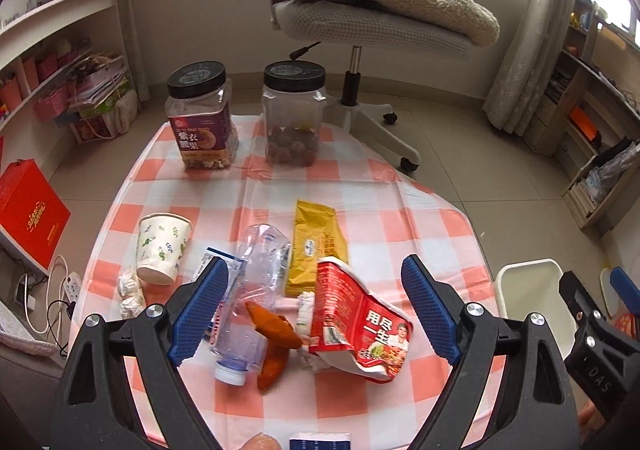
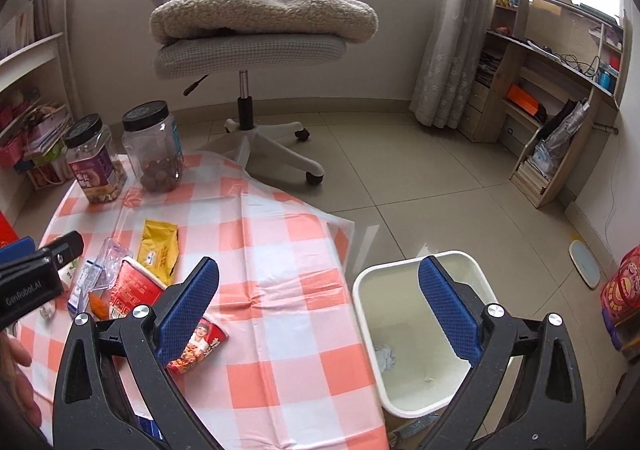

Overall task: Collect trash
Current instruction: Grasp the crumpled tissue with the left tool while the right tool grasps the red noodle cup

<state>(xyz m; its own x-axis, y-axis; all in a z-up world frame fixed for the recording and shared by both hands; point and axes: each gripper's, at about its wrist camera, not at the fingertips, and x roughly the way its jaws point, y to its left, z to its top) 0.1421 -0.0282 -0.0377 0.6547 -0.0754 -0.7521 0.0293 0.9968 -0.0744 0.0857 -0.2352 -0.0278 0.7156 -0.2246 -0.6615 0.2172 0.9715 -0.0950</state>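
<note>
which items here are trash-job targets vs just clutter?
Job:
crushed plastic bottle
red noodle wrapper
yellow sachet
orange peels
paper cup
crumpled tissues
white bin

Lying about:
two black-lidded jars
office chair
red box

The checked tablecloth [image 1: 420,217] carries two jars [image 1: 202,121], a paper cup [image 1: 160,250], a crushed bottle [image 1: 256,290] and wrappers [image 1: 360,322].

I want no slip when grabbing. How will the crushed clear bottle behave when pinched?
The crushed plastic bottle looks empty, so probably very light. Its dented walls will likely give further under the left gripper. Lying on the orange peels, it may roll or skid aside.
</note>
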